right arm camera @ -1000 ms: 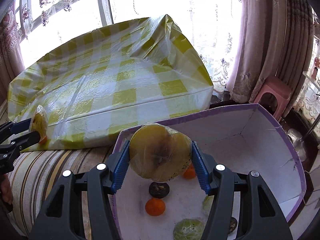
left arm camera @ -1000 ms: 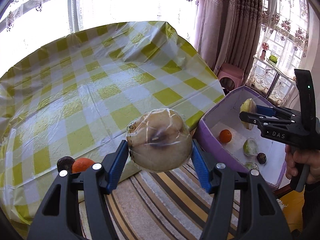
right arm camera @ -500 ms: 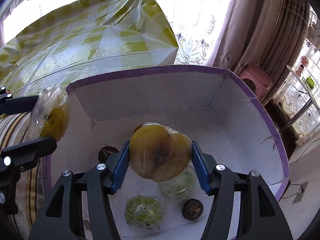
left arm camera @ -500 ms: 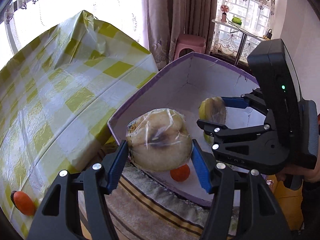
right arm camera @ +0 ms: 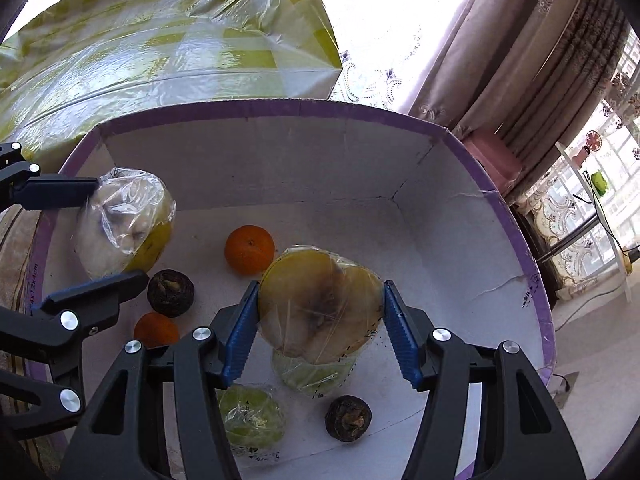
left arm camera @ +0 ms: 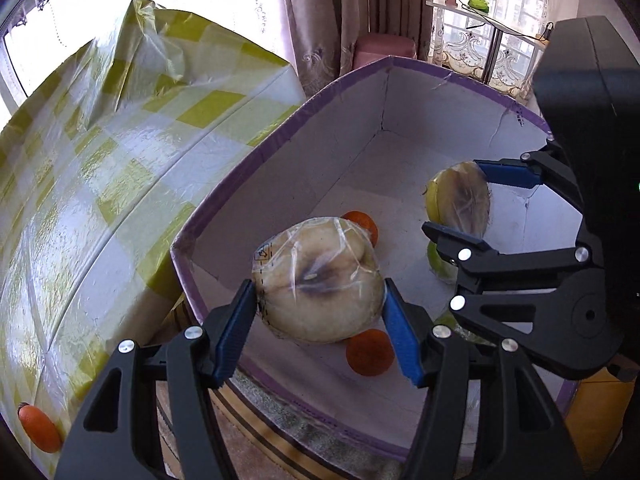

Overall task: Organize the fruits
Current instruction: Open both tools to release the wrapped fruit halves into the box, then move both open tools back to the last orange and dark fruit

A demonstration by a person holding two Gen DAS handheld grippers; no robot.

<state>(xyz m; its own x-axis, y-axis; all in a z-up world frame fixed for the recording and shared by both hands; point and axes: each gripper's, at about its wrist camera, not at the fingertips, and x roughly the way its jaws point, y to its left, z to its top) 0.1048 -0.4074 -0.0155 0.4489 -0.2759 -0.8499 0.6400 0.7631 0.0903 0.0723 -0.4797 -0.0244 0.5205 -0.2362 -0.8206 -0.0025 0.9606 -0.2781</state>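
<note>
My left gripper [left arm camera: 318, 322] is shut on a plastic-wrapped pale fruit half [left arm camera: 316, 280] and holds it over the near left corner of the purple-rimmed white box [left arm camera: 256, 156]. My right gripper [right arm camera: 320, 328] is shut on a wrapped yellow fruit half [right arm camera: 320, 304] above the box floor. Each gripper shows in the other view: the right gripper [left arm camera: 460, 204] and the left gripper [right arm camera: 96, 236]. In the box [right arm camera: 280, 106] lie two oranges [right arm camera: 249, 249], two dark round fruits [right arm camera: 171, 293] and two wrapped green fruits [right arm camera: 252, 420].
A table with a yellow-checked plastic cloth [left arm camera: 100, 160] stands left of the box. An orange [left arm camera: 40, 428] lies on its near edge. A striped rug [left arm camera: 256, 440] lies under the box. Curtains and a pink stool [left arm camera: 386, 46] are behind.
Both grippers have moved on over the box with their fruit and lower toward its floor. The left one swung from the table to the box's near corner.
</note>
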